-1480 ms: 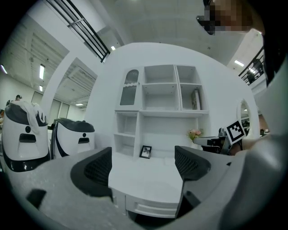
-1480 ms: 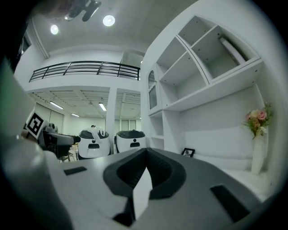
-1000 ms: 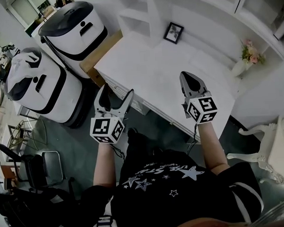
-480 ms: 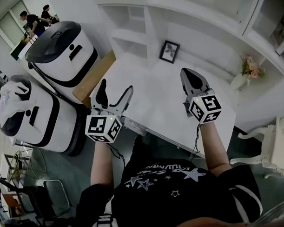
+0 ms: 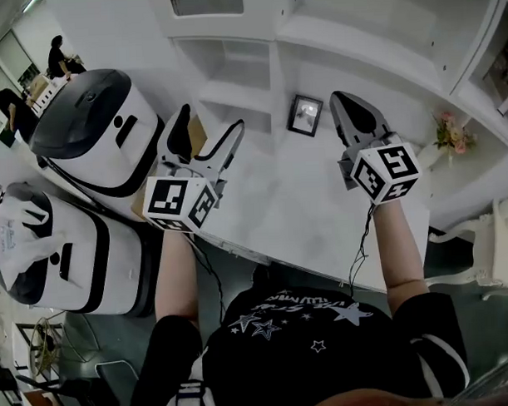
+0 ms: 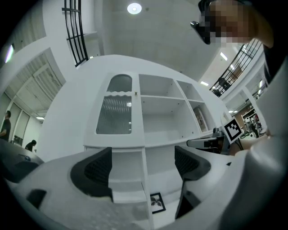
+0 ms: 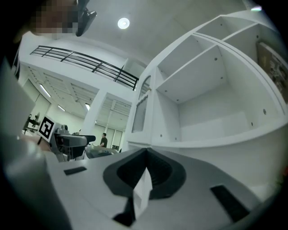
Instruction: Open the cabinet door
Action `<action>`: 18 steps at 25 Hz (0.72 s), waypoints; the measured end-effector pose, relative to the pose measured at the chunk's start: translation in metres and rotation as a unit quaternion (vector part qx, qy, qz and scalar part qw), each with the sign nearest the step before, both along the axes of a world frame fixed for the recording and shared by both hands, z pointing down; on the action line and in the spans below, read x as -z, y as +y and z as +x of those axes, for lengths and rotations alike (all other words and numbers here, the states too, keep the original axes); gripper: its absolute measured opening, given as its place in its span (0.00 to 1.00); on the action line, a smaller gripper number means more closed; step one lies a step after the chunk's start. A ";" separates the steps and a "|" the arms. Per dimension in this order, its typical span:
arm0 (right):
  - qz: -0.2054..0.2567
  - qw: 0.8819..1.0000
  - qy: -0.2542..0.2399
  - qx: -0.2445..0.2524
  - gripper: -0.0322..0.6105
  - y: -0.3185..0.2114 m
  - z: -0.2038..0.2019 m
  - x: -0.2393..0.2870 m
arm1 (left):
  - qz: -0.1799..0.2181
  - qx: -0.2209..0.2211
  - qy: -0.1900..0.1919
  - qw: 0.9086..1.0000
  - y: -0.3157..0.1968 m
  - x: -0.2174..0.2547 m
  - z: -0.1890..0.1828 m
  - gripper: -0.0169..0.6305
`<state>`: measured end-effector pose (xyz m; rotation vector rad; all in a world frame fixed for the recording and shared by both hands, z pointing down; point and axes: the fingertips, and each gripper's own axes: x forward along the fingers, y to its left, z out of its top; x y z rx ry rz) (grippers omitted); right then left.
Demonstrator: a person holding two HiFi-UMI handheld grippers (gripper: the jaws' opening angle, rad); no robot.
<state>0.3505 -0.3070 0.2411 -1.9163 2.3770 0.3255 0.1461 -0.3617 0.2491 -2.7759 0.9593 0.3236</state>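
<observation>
Left gripper: centre-left of frame, jaws wide apart, empty. Right gripper: centre-right, jaws pressed together, empty. Cabinet door: glazed, closed, top of frame, clear of both 2 grippers.

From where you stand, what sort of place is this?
Probably a mock home study inside a large hall: a white shelved cabinet, a small black-framed picture on a white desk, and white-and-black machines beside it.
</observation>
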 end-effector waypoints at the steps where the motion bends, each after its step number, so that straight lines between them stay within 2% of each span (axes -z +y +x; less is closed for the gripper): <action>1: 0.007 1.000 0.005 -0.003 0.06 -0.006 -0.002 0.014 | 0.011 -0.008 0.002 1.000 -0.008 0.012 0.002 0.70; 6: 0.048 0.997 0.045 -0.026 0.06 -0.030 -0.014 0.079 | 0.071 -0.041 0.018 0.996 -0.040 0.078 0.008 0.70; 11: 0.086 0.991 0.083 -0.059 0.06 -0.057 -0.020 0.136 | 0.117 -0.082 0.033 0.989 -0.064 0.137 0.026 0.70; 18: 0.111 0.986 0.079 -0.097 0.06 -0.087 -0.007 0.194 | 0.180 -0.127 0.039 0.975 -0.085 0.214 0.061 0.70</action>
